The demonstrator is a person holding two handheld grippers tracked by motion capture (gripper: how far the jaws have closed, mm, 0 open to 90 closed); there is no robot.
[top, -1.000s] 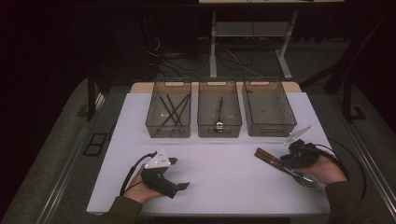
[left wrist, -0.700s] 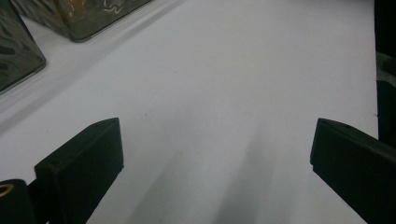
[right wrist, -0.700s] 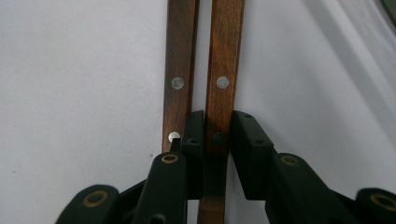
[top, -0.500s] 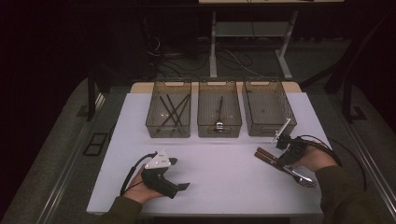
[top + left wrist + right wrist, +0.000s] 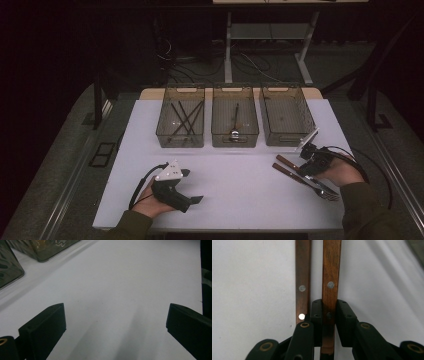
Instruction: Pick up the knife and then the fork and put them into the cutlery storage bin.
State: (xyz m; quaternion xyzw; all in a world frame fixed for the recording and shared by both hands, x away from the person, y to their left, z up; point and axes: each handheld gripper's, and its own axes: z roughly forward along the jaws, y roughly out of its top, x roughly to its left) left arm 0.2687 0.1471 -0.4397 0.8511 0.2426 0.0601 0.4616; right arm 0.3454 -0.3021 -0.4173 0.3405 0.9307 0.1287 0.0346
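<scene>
White table surface (image 5: 235, 190) against a dark room forms the work area.

Right gripper (image 5: 329, 312): jaws narrow, clamped on the wooden handle of one utensil (image 5: 331, 277). The handle runs straight out ahead between the pads. In the high view this gripper (image 5: 306, 164) sits at the near right of the table, with the metal fork end (image 5: 327, 192) trailing back beneath the hand.

A second wooden-handled utensil (image 5: 302, 277) lies just beside the held one, parallel and outside the jaws; whether the two touch cannot be told.

Left gripper (image 5: 115, 322): jaws wide, nothing between them, bare table ahead. It rests at the near left (image 5: 172, 187), well apart from the utensils.

Beyond both grippers stand three clear bins: left bin (image 5: 162, 131) with dark sticks, middle bin (image 5: 216, 131) with one utensil, right bin (image 5: 307, 125) apparently unfilled.

Step in hand, as judged: grasp completed, lift pending. The next move calls for raising the held handle clear without dragging its neighbour, then carrying it forward to the matching bin.
</scene>
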